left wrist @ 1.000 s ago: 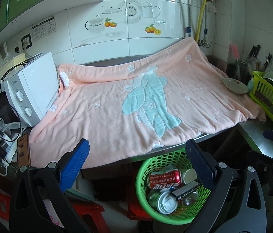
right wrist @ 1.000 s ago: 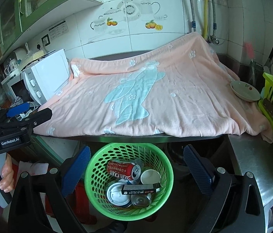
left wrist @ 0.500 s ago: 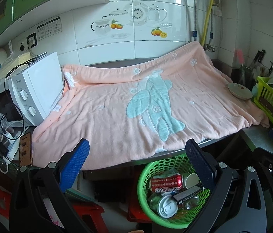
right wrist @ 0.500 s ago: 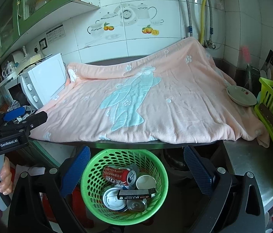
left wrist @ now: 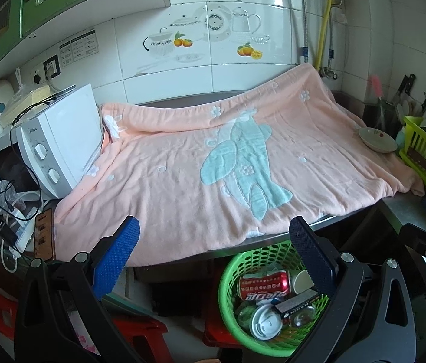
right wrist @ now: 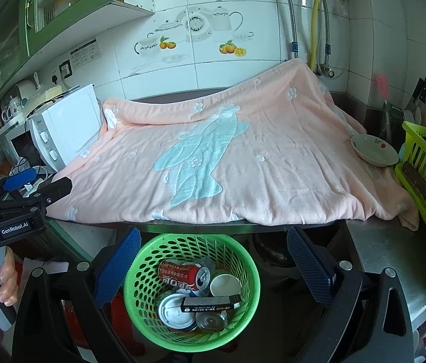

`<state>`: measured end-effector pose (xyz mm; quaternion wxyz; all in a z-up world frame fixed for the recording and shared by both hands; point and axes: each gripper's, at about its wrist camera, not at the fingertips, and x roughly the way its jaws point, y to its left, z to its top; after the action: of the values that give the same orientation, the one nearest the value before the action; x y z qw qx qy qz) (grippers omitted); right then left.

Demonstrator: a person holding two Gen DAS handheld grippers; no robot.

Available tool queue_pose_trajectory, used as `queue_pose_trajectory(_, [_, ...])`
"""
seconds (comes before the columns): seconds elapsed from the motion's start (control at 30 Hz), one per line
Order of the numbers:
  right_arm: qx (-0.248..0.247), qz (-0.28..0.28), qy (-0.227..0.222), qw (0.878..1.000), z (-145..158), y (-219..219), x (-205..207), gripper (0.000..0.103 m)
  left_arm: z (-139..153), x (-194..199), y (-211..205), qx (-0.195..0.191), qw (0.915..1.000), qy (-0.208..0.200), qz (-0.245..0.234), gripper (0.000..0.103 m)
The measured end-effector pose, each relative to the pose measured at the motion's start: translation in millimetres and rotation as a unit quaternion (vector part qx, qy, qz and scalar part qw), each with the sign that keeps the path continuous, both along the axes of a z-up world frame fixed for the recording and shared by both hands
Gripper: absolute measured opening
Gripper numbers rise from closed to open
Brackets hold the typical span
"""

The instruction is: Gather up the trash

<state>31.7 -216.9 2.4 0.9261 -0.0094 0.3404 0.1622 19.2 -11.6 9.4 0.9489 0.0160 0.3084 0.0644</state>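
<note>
Both my left gripper and right gripper hang wide open and empty, having drawn back and upward since a second ago. The green basket under the counter edge now looks smaller, holding the red can, cup and dark box.

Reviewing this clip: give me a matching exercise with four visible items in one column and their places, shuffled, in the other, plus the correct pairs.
Items:
1. red can
2. shallow bowl
3. white microwave
4. kitchen knife

Places:
A. on the pink blanket's right edge
B. at the blanket's left end
C. across the yellow-green dish rack's rim
D. inside the green basket

Pairs: 1-D, 2-A, 3-B, 4-C

Both the left gripper and right gripper are open and empty.
</note>
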Motion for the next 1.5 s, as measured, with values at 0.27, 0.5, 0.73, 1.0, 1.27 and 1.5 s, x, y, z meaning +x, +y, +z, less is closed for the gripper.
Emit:
queue_pose_trajectory(0.27, [-0.001,0.001,-0.001,1.000,1,1,0,0.094,0,-3,1,0.013,0.9999,-0.005,0.004,0.098])
queue_pose_trajectory(0.5, [0.001,0.002,-0.003,1.000,2,5,1,0.094,3,-4,1,0.024,0.9997,-0.009,0.007,0.098])
queue_pose_trajectory(0.73, [0.002,0.006,-0.004,1.000,4,9,3,0.094,4,-5,3,0.025,0.9996,-0.011,0.011,0.098])
queue_pose_trajectory(1.0, [0.001,0.007,-0.005,1.000,6,11,4,0.094,4,-4,4,0.025,0.9996,-0.011,0.011,0.098])
queue_pose_trajectory(1.27, [0.002,0.008,-0.005,1.000,6,12,5,0.094,5,-4,3,0.027,0.9995,-0.013,0.011,0.098])
queue_pose_trajectory(1.5, [0.002,0.010,-0.005,1.000,7,15,7,0.094,4,-2,4,0.024,0.9996,-0.013,0.013,0.098])
